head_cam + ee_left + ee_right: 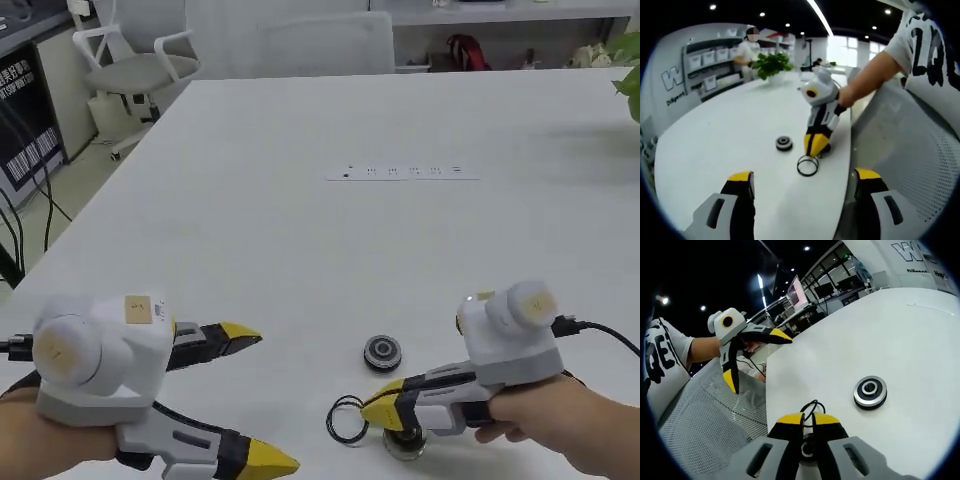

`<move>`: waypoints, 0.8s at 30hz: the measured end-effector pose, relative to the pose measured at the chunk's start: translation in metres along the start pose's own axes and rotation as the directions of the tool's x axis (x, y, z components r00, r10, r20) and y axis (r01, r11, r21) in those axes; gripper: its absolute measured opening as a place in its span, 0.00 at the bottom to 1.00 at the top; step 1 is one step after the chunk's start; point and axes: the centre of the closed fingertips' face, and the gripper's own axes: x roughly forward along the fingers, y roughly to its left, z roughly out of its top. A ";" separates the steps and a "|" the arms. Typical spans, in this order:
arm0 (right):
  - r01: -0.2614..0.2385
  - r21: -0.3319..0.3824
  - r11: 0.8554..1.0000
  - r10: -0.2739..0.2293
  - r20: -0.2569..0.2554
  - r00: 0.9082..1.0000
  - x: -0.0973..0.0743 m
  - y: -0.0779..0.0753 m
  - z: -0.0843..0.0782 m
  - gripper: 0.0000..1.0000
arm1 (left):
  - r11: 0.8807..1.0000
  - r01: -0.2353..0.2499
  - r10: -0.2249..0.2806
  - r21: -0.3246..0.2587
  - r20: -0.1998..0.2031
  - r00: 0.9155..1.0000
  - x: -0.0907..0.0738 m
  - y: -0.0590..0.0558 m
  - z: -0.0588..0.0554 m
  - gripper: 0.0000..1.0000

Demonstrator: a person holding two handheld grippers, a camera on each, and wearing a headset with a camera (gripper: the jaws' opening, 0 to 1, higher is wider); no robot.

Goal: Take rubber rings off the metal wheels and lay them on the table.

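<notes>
A small round metal wheel with a dark outer band and a silvery hub (383, 352) lies flat on the white table (300, 150), near the edge closest to the person. Everything else is placed from this wheel.

Just nearer the person than the wheel, the right gripper (378, 408), white and grey with yellow-tipped black jaws, is held low over the tabletop. Its jaws are pressed together, tip against tip, as the right gripper view (807, 419) shows. A thin black rubber ring (346, 420) lies on the table right at those tips, to the left of the wheel and closer to the person. It looks like a loose double loop. Whether the closed tips have caught it cannot be told. A second metal wheel (405, 442) sits under the right gripper's jaws, on the person's side of the first wheel, and is mostly covered by them.

Well to the left of the wheel, the left gripper (258, 398) is at the table's near edge with its two yellow-tipped jaws spread wide and nothing between them. In the left gripper view the wheel (784, 143) and the ring (807, 166) lie ahead of its open jaws.

Far beyond the wheel, a white socket strip (402, 172) lies in the tabletop.
</notes>
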 end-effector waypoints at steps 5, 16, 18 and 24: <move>0.011 -0.009 1.000 -0.011 -0.002 1.000 -0.001 -0.002 0.000 0.09 | 1.000 0.003 -0.003 0.001 -0.005 1.000 0.000 -0.001 -0.001 0.82; 0.008 -0.006 1.000 -0.008 0.014 1.000 -0.005 0.000 0.003 0.19 | 1.000 0.011 -0.011 -0.001 -0.013 1.000 0.002 -0.001 -0.002 0.81; 0.009 -0.013 1.000 -0.009 0.013 1.000 -0.005 0.001 0.003 0.20 | 1.000 0.011 -0.011 0.000 -0.014 1.000 0.003 0.000 -0.002 0.81; 0.017 -0.021 1.000 -0.017 0.033 0.999 -0.011 -0.001 0.008 0.21 | 1.000 0.009 -0.009 -0.001 -0.014 1.000 0.003 0.002 -0.001 0.81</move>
